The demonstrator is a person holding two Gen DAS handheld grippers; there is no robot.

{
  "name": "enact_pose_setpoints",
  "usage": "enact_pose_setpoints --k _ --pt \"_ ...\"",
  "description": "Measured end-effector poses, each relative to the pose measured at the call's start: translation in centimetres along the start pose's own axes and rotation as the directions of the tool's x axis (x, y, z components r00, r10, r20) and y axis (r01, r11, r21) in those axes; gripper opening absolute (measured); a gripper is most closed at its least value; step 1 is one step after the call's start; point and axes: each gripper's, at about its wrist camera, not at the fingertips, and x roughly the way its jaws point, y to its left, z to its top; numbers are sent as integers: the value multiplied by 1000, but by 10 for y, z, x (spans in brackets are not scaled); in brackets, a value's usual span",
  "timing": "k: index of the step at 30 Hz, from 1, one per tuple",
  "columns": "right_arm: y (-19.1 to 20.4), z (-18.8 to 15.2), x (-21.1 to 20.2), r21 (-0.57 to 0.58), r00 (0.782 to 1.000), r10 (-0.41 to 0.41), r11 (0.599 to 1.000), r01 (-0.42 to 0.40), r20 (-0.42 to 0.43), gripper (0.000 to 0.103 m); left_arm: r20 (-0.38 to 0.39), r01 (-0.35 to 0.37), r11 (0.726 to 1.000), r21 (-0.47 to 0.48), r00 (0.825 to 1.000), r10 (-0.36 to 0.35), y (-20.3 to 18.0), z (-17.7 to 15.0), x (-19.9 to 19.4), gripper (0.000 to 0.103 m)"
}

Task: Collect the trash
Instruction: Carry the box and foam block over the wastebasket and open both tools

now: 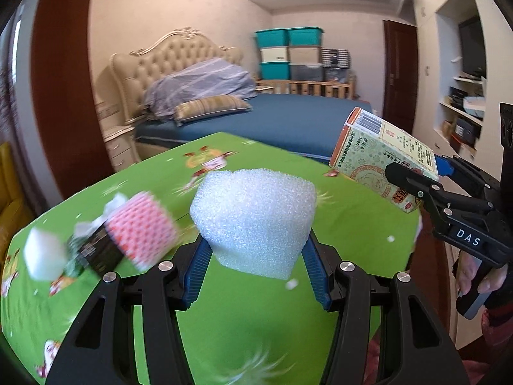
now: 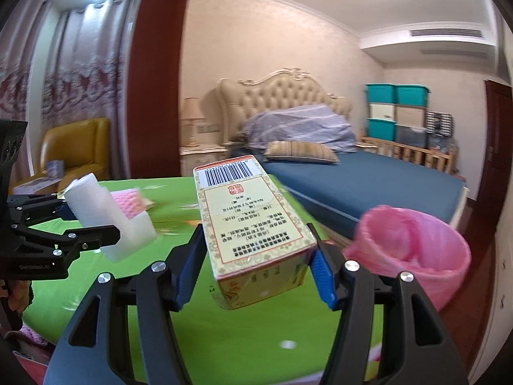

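1. The left tool (image 1: pixel 256 250) is clamped on a white foam block (image 1: pixel 253 218); its blue pads press the block's two sides, and the block is lifted clear of the green worktop (image 1: pixel 256 320).
2. The right tool (image 2: pixel 256 256) is clamped on a printed cardboard box (image 2: pixel 253 224), held by its long sides with the barcode end pointing away from the camera. This box is off the worktop too.
3. A bin lined with a pink bag (image 2: pixel 413 247) stands just past the worktop's right edge, between it and the bed (image 2: pixel 368 186). In the right wrist view the box sits to the left of the bin, not over its mouth. The bag looks crumpled inside; I cannot tell whether any trash lies in it.
4. My reading: two pieces are picked up and in the air, but neither is dropped in, so the carry to the bin is the step in hand.
5. Still on the worktop, blurred in the left wrist view: a pink mesh sleeve (image 1: pixel 141 227), a dark small box (image 1: pixel 96 253) beside it, another white foam piece (image 1: pixel 41 256) and a few white crumbs (image 1: pixel 291 284).
6. So the job seems partway through, with at least one more round of pickups left after these two go in.
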Motion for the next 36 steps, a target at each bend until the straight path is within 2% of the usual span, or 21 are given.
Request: enact_pose_setpoints --k 9,15,18,24,27,29,36 --pt "-83 -12 -11 64 986 -166 984 167 -11 59 -5 125 990 66 992 -125 -65 46 46 52" --pt "-147 -7 -7 85 966 -259 962 260 -22 59 -31 224 974 37 974 -223 -108 88 94 52" --pt "-180 -5 1 103 957 -286 952 289 -40 59 -45 246 969 25 968 -245 -129 106 118 52" --pt "-237 -2 27 160 949 -304 936 313 -81 59 -76 267 963 28 961 -264 -173 131 166 52" --pt "-255 -2 41 171 947 -306 932 319 -100 59 -122 288 958 -3 950 -286 -188 140 193 52" --pt "-263 -3 50 175 946 -303 931 319 -116 59 -133 283 959 -15 950 -283 -195 145 209 52" --pt "-277 2 74 174 943 -301 930 323 -143 59 -182 308 949 -66 932 -315 -214 153 246 52"
